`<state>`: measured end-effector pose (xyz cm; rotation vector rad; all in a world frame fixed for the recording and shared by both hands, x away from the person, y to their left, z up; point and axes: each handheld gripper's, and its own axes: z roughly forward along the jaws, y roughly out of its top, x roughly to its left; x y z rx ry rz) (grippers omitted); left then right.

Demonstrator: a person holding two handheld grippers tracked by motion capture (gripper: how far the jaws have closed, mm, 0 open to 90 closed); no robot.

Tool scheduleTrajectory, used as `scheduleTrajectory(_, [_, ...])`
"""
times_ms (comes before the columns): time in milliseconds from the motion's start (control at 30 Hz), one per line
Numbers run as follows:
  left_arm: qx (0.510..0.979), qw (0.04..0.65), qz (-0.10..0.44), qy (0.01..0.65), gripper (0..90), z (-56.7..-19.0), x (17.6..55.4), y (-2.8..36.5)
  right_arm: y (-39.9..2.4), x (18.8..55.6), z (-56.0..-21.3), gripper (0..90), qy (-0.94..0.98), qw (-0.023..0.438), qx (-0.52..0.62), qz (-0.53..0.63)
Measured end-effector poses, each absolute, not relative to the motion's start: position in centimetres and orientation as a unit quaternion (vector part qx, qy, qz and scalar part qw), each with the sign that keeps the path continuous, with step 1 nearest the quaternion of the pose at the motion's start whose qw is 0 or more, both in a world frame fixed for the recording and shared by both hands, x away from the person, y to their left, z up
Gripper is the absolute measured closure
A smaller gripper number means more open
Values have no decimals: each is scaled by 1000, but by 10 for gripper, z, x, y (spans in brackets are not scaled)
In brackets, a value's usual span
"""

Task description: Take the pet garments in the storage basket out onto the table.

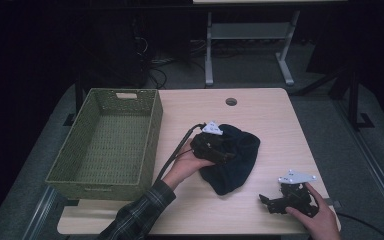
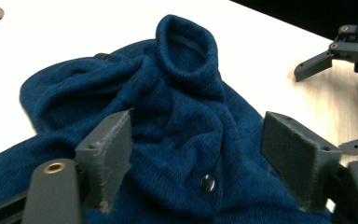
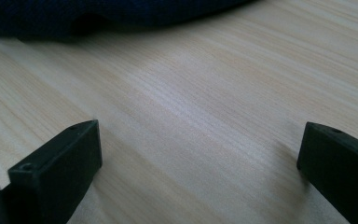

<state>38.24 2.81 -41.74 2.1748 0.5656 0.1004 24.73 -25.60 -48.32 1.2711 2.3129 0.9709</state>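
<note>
The crumpled dark blue knitted garment (image 1: 232,157) lies mid-table on the pale wooden table (image 1: 260,115), at three o'clock from the green woven basket (image 1: 107,140). The left gripper (image 2: 196,154) hovers over it, jaws released. The right gripper (image 1: 267,200), at five o'clock from the garment, is spread wide, empty.

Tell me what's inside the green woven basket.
The basket holds nothing visible: its woven floor shows bare in the high view. The strip behind its near wall is hidden. The blue sweater lies outside, on the table.
</note>
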Motion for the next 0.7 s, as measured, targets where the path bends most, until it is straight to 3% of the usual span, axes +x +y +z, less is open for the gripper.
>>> scheduleTrajectory(167, [873,426,50,231,167,-416,374,37,-256,247,-483,0,812,164,446,340])
scheduleTrajectory(700, [866,417,86,262,152,-426,333,80,-256,247,-483,0,812,164,445,340])
